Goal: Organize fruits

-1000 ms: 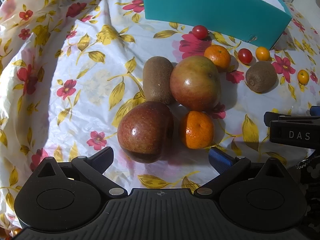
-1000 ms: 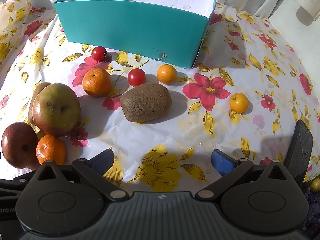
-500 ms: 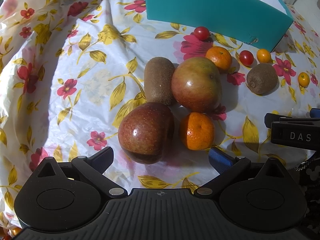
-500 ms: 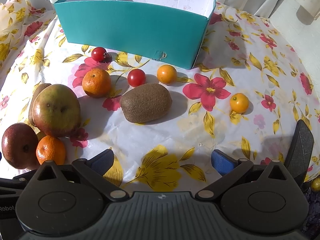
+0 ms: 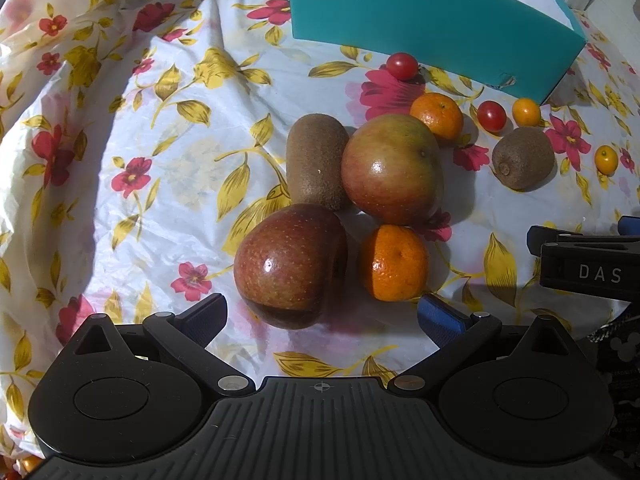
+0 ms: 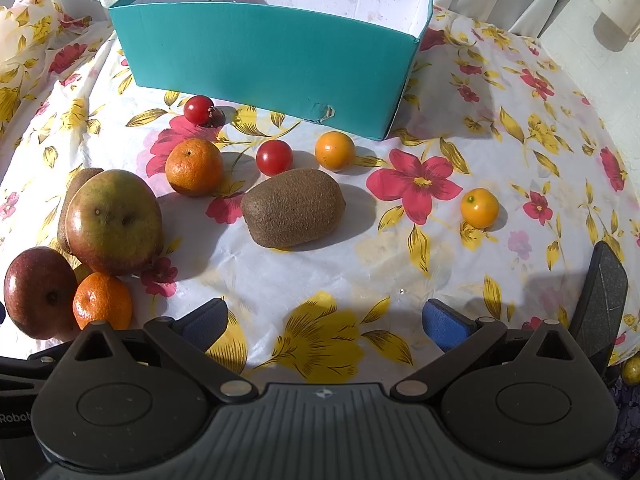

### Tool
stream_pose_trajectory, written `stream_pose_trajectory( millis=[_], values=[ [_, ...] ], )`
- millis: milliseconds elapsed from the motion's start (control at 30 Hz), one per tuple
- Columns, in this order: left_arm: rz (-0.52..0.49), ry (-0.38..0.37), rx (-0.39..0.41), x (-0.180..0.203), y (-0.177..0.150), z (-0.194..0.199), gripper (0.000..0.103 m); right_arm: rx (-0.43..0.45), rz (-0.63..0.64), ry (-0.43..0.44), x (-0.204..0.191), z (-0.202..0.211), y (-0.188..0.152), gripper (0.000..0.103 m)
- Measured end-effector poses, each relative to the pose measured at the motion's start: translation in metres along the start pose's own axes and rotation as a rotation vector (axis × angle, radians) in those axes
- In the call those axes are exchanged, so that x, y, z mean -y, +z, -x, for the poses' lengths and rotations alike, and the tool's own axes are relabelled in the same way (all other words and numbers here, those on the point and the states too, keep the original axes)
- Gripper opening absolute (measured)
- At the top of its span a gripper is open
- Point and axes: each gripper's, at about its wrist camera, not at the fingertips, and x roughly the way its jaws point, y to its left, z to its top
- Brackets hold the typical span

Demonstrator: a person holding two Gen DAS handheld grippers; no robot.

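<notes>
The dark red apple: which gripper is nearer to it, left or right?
Left. The left gripper, open, sits directly in front of the dark red apple. The right gripper, also open, faces the lone kiwi, with the apple far to its left.

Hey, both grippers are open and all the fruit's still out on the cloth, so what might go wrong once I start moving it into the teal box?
1. The red apple sits tight against a mandarin, a kiwi and a mango; the open left gripper closing on it may knock them rolling.
2. The cherry tomatoes are small and round, so they may squirt from the right gripper.
3. The wrinkled tablecloth may snag fingertips.
</notes>
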Motion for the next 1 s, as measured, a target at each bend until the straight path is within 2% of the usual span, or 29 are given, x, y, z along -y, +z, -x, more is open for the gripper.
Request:
stream_pose_trajectory(
  millis=[1000],
  values=[
    [-0.018, -0.031, 0.010, -0.0045, -0.0071, 0.0034, 0.103, 0.018, -0.002, -0.003, -0.0065, 0.0074, -0.0048, 0.103]
  ],
)
